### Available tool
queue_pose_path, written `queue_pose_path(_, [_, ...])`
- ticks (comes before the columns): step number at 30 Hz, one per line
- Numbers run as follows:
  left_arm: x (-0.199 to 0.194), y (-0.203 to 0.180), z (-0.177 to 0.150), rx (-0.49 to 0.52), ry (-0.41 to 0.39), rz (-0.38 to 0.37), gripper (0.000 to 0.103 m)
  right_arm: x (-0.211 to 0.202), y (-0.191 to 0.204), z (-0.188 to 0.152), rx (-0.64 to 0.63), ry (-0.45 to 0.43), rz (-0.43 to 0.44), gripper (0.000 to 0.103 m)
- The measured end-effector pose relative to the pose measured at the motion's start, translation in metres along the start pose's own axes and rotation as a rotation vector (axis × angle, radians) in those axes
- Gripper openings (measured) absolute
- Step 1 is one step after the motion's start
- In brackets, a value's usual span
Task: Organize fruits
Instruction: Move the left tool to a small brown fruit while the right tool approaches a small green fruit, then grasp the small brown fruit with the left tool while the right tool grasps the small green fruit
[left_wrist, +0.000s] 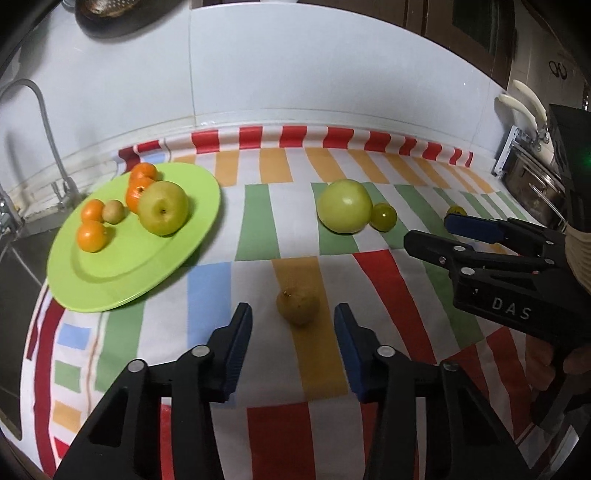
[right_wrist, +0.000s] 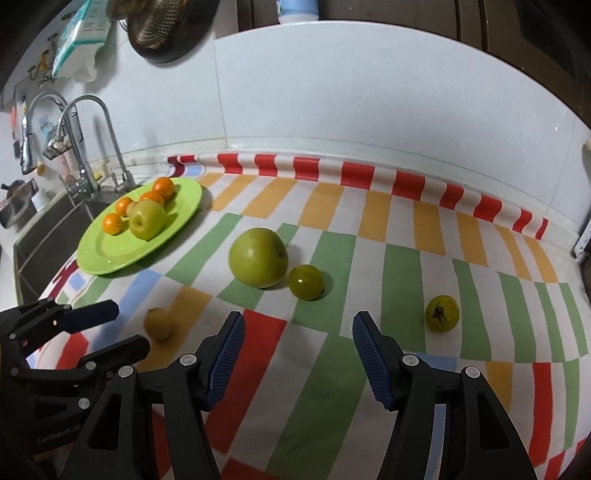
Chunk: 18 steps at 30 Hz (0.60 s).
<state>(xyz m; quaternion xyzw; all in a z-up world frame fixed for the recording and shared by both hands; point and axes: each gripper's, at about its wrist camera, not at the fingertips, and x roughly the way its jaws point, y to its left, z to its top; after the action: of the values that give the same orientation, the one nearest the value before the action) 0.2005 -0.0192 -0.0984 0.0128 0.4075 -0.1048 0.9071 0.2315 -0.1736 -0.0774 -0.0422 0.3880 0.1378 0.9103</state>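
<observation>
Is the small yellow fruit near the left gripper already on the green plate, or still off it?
Off. The small yellow fruit lies on the striped cloth, apart from the green plate, ahead of the open left gripper.
</observation>
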Motion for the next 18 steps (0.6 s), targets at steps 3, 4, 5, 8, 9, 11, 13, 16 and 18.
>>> queue_pose_path(3, [0.009,-0.001,0.003,0.005,0.013,-0.012,0.040,0.010,-0.003,0.002,0.006,0.016,0.003,0.058])
queue_pose_path(4, [0.012,-0.001,0.004,0.006,0.018,-0.011,0.039,0.014,-0.004,0.003,0.009,0.023,0.004,0.056])
queue_pose_path(5, [0.014,-0.001,0.005,0.005,0.021,-0.014,0.039,0.017,-0.006,0.003,0.013,0.029,0.007,0.056])
queue_pose_path(8, [0.020,-0.001,0.007,0.000,0.035,-0.017,0.033,0.025,-0.008,0.006,0.017,0.036,0.009,0.054])
queue_pose_path(9, [0.022,0.000,0.007,-0.003,0.041,-0.021,0.032,0.028,-0.008,0.007,0.015,0.038,0.005,0.053])
queue_pose_path(11, [0.026,0.002,0.009,-0.013,0.055,-0.030,0.029,0.033,-0.009,0.010,0.012,0.044,0.002,0.050])
queue_pose_path(13, [0.027,0.003,0.011,-0.014,0.056,-0.033,0.029,0.038,-0.010,0.013,0.009,0.051,0.002,0.049])
queue_pose_path(16, [0.026,0.003,0.018,-0.011,0.039,-0.029,0.029,0.044,-0.010,0.016,-0.002,0.055,-0.004,0.047])
queue_pose_path(18, [0.024,0.004,0.025,-0.010,0.020,-0.027,0.029,0.049,-0.010,0.018,-0.009,0.064,-0.006,0.047])
